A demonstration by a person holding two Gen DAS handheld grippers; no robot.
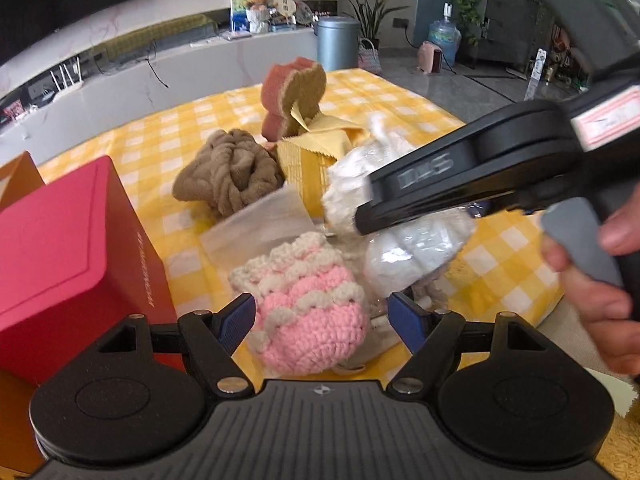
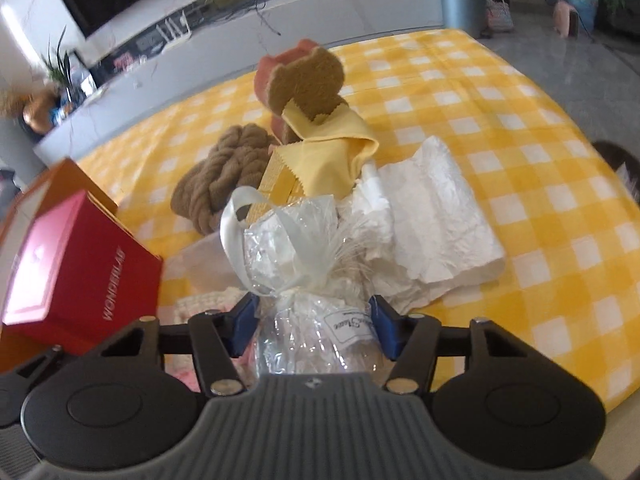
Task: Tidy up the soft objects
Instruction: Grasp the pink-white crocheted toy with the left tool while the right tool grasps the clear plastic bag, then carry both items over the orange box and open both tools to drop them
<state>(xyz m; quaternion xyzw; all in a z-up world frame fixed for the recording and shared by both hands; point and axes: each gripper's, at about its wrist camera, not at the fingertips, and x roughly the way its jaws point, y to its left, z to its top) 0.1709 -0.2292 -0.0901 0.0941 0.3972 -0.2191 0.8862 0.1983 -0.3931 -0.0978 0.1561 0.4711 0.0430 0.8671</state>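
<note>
My left gripper is open, its blue pads either side of a pink and cream crocheted pouch on the yellow checked cloth. My right gripper is shut on a clear-wrapped white bundle tied with a white ribbon; the bundle and the right gripper also show in the left wrist view. A brown chunky yarn knot, a yellow cloth, a red and tan sponge and white crumpled tissue lie beyond.
A red box sits on an orange box at the left. A clear flat bag lies behind the pouch. The table's right edge drops to the floor. A grey bin stands behind the table.
</note>
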